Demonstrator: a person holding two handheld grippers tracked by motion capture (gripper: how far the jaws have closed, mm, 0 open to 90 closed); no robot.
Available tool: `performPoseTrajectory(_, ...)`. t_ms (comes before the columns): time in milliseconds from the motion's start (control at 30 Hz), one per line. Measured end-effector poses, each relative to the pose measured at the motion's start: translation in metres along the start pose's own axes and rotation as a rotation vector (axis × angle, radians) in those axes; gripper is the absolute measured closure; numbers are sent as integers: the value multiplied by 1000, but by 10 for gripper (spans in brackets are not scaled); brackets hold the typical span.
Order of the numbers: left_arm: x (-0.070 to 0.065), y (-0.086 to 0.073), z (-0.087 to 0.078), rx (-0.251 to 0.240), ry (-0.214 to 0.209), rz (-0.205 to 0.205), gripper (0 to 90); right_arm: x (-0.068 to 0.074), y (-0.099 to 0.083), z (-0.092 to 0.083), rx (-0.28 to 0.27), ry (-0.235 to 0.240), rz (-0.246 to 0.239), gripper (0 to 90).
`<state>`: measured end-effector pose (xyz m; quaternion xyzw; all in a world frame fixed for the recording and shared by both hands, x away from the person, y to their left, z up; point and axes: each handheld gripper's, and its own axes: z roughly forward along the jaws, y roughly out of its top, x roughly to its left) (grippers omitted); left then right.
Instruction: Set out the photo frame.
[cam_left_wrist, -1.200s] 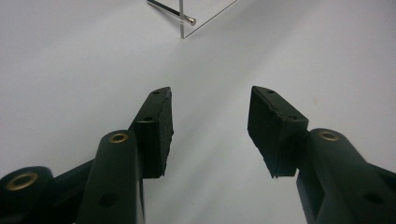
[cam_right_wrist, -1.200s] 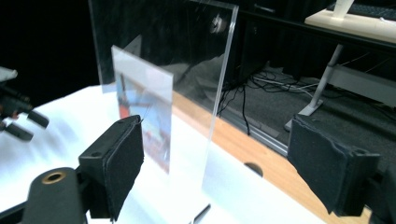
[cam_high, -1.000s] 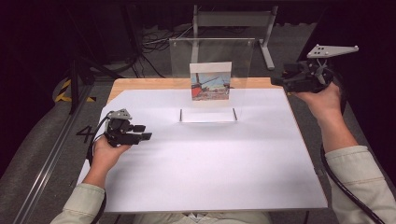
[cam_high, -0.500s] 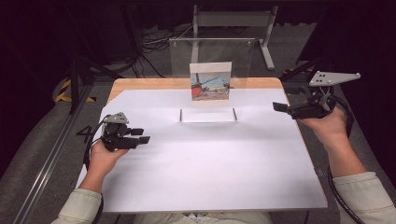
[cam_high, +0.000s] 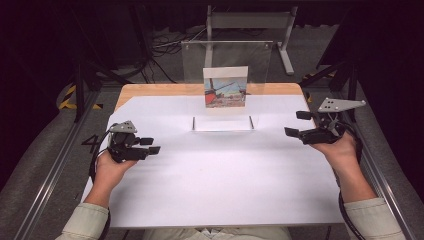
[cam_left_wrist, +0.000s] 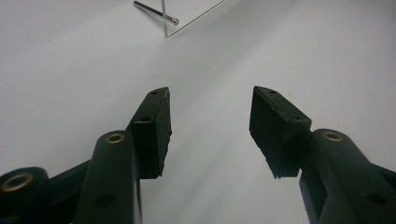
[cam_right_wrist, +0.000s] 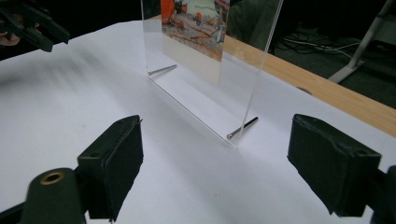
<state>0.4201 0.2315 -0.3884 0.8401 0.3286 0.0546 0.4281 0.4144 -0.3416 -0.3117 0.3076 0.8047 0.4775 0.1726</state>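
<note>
A clear acrylic stand (cam_high: 226, 64) holds a small painting of boats (cam_high: 225, 87) and stands upright on two metal pins (cam_high: 193, 123) at the back middle of the white sheet (cam_high: 220, 175). My left gripper (cam_high: 154, 145) rests low at the sheet's left side, pointing right, open and with nothing between its pads (cam_left_wrist: 154, 130). In its own view the stand's corner (cam_left_wrist: 187, 14) and one pin (cam_left_wrist: 154, 11) lie far ahead. My right gripper (cam_high: 292, 123) hovers at the sheet's right edge, open and empty. Its view faces the stand (cam_right_wrist: 205, 70), whose near pin (cam_right_wrist: 243, 127) lies just ahead of the jaws.
The sheet covers a wooden tabletop (cam_high: 160, 90). A metal frame (cam_high: 250, 20) and cables stand on the floor behind the table. Metal rails (cam_high: 55, 170) run along both sides. The left gripper (cam_right_wrist: 32, 25) shows far off in the right gripper view.
My right hand has come down from a raised spot at the back right to just above the sheet's right edge. The left hand has barely moved.
</note>
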Motion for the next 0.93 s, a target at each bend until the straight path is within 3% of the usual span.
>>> performPoseTrajectory(167,0,0,-1,0,2,8,489,-6,-13,12,10,3,33,185)
performPoseTrajectory(267,0,0,-1,-4,5,3,489,-8,-22,19,28,-18,37,185)
performPoseTrajectory(433,1,-1,-2,-21,13,9,489,-12,-36,28,33,0,83,185)
performPoseTrajectory(533,2,-2,-3,-34,21,9,487,-14,-45,37,95,-23,79,183)
performPoseTrajectory(933,2,-3,-4,-58,20,10,478,-15,-59,42,90,-27,112,185)
